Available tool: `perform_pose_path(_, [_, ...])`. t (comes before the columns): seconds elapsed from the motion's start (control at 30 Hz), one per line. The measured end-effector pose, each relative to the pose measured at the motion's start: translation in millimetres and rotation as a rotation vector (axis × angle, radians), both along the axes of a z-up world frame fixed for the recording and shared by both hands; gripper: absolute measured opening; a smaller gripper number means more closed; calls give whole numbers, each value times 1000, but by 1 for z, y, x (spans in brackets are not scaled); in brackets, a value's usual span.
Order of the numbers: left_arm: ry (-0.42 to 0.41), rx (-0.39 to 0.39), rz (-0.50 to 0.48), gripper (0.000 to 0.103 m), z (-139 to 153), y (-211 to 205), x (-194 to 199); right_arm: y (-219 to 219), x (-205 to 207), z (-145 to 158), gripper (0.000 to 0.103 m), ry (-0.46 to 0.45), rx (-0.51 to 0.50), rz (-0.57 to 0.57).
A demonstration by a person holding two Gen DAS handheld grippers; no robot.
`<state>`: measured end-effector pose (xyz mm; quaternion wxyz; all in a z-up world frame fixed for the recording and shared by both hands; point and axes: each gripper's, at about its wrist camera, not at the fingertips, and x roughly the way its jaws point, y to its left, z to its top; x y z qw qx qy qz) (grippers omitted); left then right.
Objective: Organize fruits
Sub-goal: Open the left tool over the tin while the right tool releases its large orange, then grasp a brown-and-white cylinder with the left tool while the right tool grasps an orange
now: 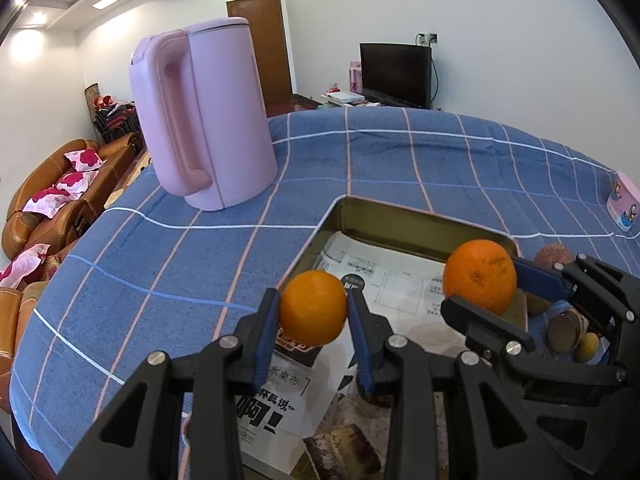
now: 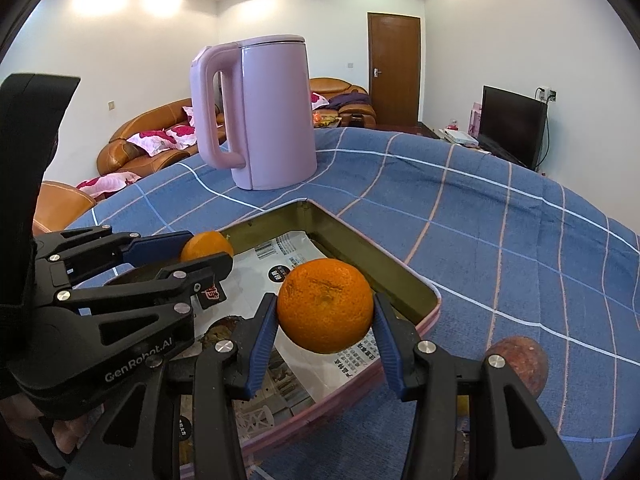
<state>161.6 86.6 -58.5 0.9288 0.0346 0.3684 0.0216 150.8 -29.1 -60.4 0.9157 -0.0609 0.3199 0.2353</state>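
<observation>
1. Over the near part of a shallow metal tin (image 1: 400,216), both grippers hang side by side, each clamped on an orange.
2. The left gripper (image 1: 314,312) holds the smaller orange (image 1: 313,307) between its blue pads above the tin's left rim; the right wrist view shows the same orange (image 2: 206,246) beside that rim.
3. The right gripper (image 2: 325,307) holds the larger orange (image 2: 325,306) above the tin's right side; in the left wrist view this orange (image 1: 480,277) sits high against the far wall.
4. The tin (image 2: 360,240) has rounded corners and low walls and lies on the worktop (image 1: 400,160), which is covered with a blue checked cloth. Its floor is lined with printed paper (image 1: 380,276); brown pieces lie at the near end, too blurred to name.
5. A pink kettle (image 1: 200,116) stands upright beyond the tin's far left corner, well apart from the rim, with bare cloth between them.
6. Right of the tin, outside the rim, a dark reddish round fruit (image 2: 520,364) lies on the cloth. The left wrist view shows a reddish fruit (image 1: 554,256) and a small yellow-green one (image 1: 587,346) behind the right gripper's linkage.
7. Cloth stretches bare to the far and right edges, where a small pink carton (image 1: 624,204) stands.
</observation>
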Motion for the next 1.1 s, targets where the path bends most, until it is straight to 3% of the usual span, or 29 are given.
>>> perform_pose_path(0.27, [-9,9,5,38,3,-2,-4,-3,-2,1,50,-8,9,-2])
perform_pose_path(0.43, [-38,18,9,56,9,-2,-8,-10,-4,4,55,-21,29,-24])
perform_pose_path(0.73, [-56,18,15,71,14,-2,-13,-19,-10,7,55,-42,60,-46])
perform_pose_path(1.1, [-105,-37,-3,72,19,-17,-47,-45,-48,19,58,-87,86,-77])
